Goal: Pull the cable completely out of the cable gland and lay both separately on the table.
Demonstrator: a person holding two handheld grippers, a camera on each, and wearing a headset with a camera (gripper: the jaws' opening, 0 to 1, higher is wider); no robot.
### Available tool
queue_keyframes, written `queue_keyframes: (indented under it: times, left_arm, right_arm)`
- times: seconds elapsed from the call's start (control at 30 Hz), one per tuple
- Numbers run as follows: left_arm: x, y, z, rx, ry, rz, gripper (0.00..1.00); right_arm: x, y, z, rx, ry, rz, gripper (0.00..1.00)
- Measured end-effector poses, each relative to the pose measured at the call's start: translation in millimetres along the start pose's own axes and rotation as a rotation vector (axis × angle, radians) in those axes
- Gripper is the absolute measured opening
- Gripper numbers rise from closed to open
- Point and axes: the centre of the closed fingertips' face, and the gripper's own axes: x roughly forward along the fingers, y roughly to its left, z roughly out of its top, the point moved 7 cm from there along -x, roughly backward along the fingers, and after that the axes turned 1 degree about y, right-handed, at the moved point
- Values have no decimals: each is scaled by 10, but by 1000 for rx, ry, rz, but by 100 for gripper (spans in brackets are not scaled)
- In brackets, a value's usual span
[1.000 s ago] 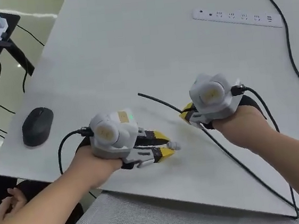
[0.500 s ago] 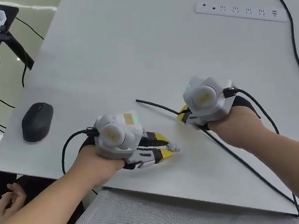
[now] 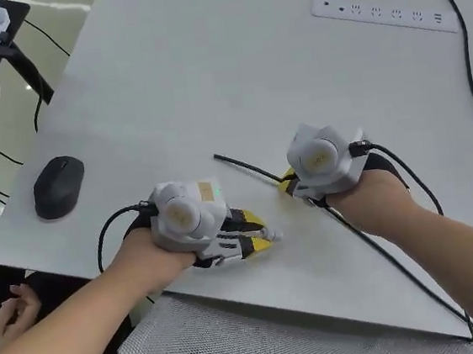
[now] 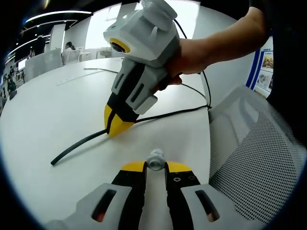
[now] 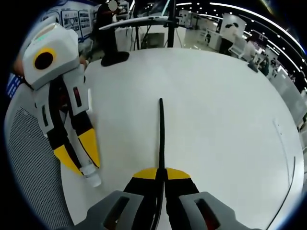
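Already, the cable point(image 5: 161, 129) and the cable gland point(image 4: 155, 158) are apart, and over the last second almost nothing between them has altered. The slight shift across the head view looks like the headset moving, not the things.

Both pieces sit close to the near edge of the white tabletop point(image 3: 207, 62), where the person stands. The left gripper point(image 4: 156, 166) has its yellow-tipped jaws drawn narrow around the small pale gland, pinching it at the very tips. Whether the gland touches the surface cannot be told. Just beside it, toward the middle of the tabletop, the right gripper point(image 5: 161, 173) has its jaws closed almost together on the black cable. The cable's free end lies flat ahead of those jaws, pointing toward the left edge. Its other length trails back past the person's wrist and over the near edge toward the right corner.

A dark mouse point(image 3: 58, 185) rests by the left edge, and a white power strip point(image 3: 384, 14) lies near the far edge.

Judging by this, the pulling is finished. What seems left is to open each gripper and let both pieces rest separately.
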Motion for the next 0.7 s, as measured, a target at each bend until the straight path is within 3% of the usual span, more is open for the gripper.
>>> queue_keyframes:
  times: [0.43,0.5,0.7]
  left_arm:
    - [7,25,-120,29,35,18,16]
    - [3,29,-149,58,70,18,16]
    - [-8,22,-145,61,65,27,16]
  right_arm:
    - [-4,9,1,-27,5,-15,0]
    - [-5,9,1,-32,5,-18,0]
    - [-8,10,-4,-27,0,-22,0]
